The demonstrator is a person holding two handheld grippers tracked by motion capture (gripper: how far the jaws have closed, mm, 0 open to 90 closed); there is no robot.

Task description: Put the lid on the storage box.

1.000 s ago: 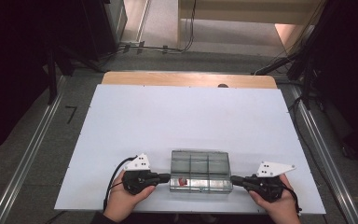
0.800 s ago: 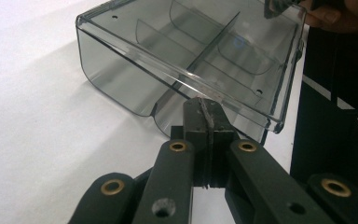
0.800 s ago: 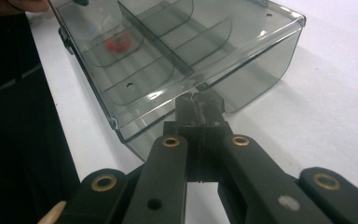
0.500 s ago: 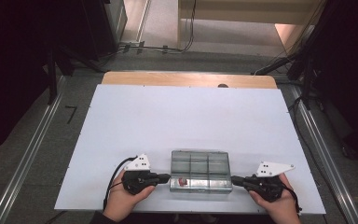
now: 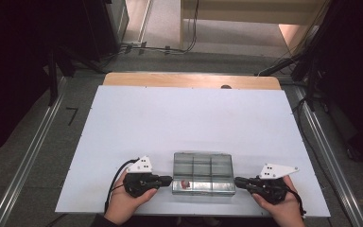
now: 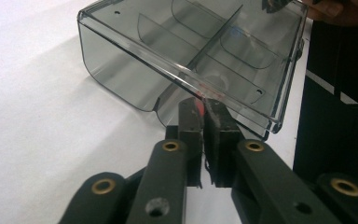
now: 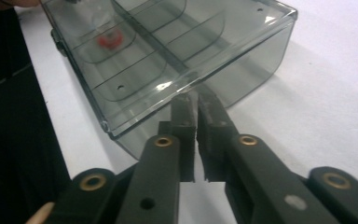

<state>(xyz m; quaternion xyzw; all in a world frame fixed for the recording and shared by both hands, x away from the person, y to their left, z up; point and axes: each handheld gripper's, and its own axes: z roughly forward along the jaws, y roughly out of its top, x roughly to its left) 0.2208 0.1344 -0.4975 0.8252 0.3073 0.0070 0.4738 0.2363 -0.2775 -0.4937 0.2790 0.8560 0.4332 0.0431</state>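
On our white table we are flanking the clear box, both grippers' fingers just easing apart, nearly closed; its lid edge may slip free.

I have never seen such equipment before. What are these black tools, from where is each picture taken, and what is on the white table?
A person sits at a white table and holds a hand tool in each hand: a gripper with two black jaws. The high view looks down from above the person's side, so the left gripper is at the left end of a clear plastic compartment box and the right gripper at its right end. The other two pictures come from small cameras riding on the grippers, looking along the jaws. In the left gripper view, the jaws stand almost together at the edge of the box, near a small red item. In the right gripper view, the jaws meet the box's rim. Both pairs of jaws have just been opening slightly. Whether the pads still pinch the lid's edge, I cannot tell.
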